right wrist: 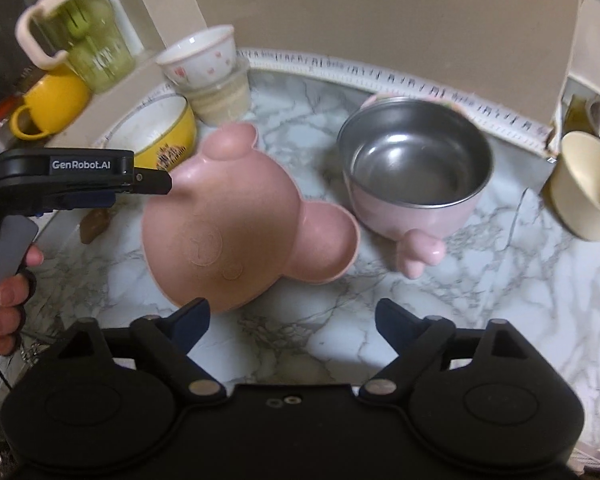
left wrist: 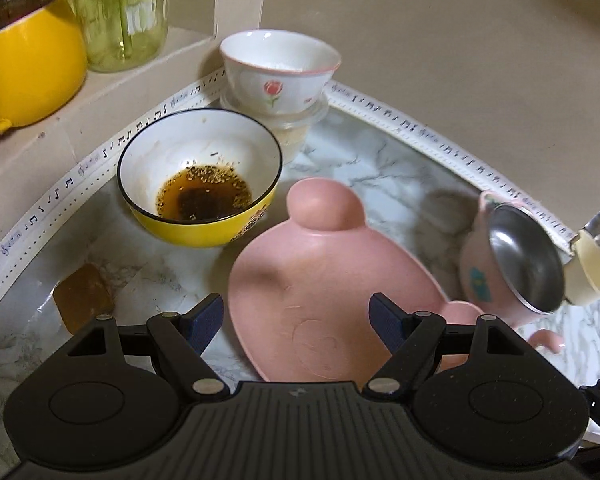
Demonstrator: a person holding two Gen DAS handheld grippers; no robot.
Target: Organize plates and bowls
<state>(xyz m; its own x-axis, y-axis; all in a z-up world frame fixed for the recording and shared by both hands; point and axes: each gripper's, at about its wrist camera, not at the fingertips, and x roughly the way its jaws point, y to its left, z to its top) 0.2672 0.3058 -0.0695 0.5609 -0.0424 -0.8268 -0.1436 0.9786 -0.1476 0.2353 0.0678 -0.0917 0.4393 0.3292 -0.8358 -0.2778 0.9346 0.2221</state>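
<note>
While both tools hang over the marble-patterned counter [right wrist: 440,320], nothing is gripped yet: the left gripper [left wrist: 296,320] has its fingers spread wide either side of the pink bear-shaped plastic plate [left wrist: 320,276], and the right gripper [right wrist: 292,326] is just as wide apart, empty, poised at that plate's near rim. The plate lies flat in the middle of the counter, one ear pointing toward the wall, the other toward the pink steel-lined bowl [right wrist: 416,176] just beside it. Behind sit the yellow bowl with brown dregs [left wrist: 200,176] and the white tulip-print bowl [left wrist: 280,72], nested in a clear plastic tub [left wrist: 296,128].

Judging by the approach, the plate is the target. It is shallow and slick, so the smart grab is on the raised rim, one finger sliding under the edge and one over, not a pinch across the broad face. Keep it level on the lift, and swing wide of the yellow bowl, because those dregs will spill if bumped. The steel-lined bowl is close enough to clip, too.
</note>
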